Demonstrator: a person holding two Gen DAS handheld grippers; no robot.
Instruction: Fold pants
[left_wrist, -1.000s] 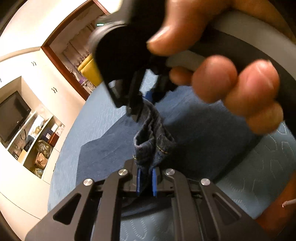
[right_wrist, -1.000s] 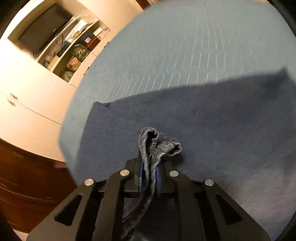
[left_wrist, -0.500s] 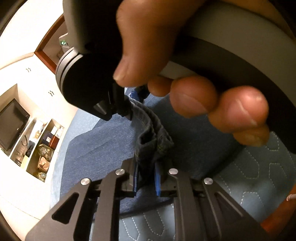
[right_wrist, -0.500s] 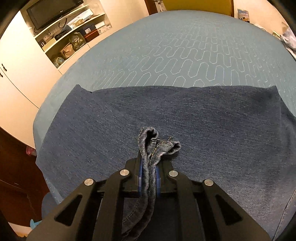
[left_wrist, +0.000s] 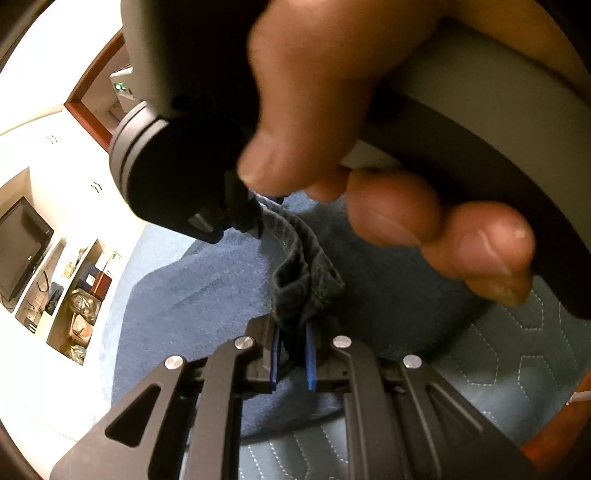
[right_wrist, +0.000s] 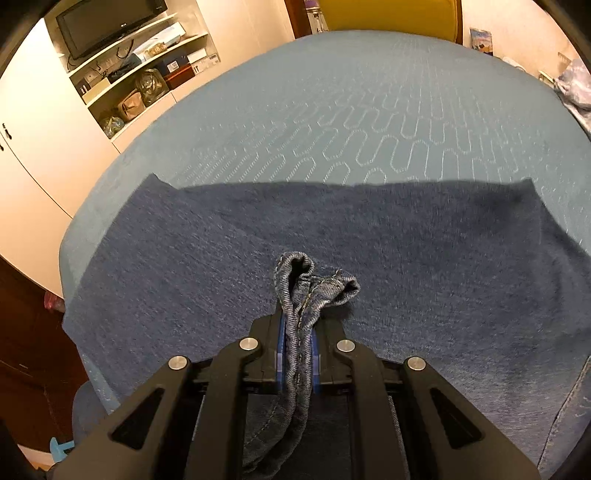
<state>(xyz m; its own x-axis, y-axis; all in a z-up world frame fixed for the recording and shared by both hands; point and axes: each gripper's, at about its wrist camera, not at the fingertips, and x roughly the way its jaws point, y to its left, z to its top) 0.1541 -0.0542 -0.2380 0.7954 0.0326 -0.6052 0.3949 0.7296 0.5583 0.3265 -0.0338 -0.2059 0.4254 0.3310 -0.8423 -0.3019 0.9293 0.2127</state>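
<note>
Dark blue denim pants (right_wrist: 406, 251) lie spread flat across a blue quilted bed (right_wrist: 369, 103). My right gripper (right_wrist: 297, 354) is shut on a bunched hem of the pants (right_wrist: 314, 291) and holds it above the spread cloth. In the left wrist view my left gripper (left_wrist: 293, 358) is shut on another bunch of the pants (left_wrist: 306, 288). The denim edge runs from there up to the right gripper's body (left_wrist: 173, 173), held close in front by a hand (left_wrist: 424, 206) that blocks most of that view.
The bed's quilted cover (left_wrist: 498, 362) shows bare beyond the pants. A white shelf unit with a TV (right_wrist: 107, 22) and bags (right_wrist: 147, 88) stands at the left wall. A yellow chair (right_wrist: 388, 14) stands beyond the bed's far end. Dark wood furniture (right_wrist: 26, 350) is at lower left.
The right gripper has swung to face down the bed and come closer to the left one, now filling the left wrist view. Both still grip the denim.
</note>
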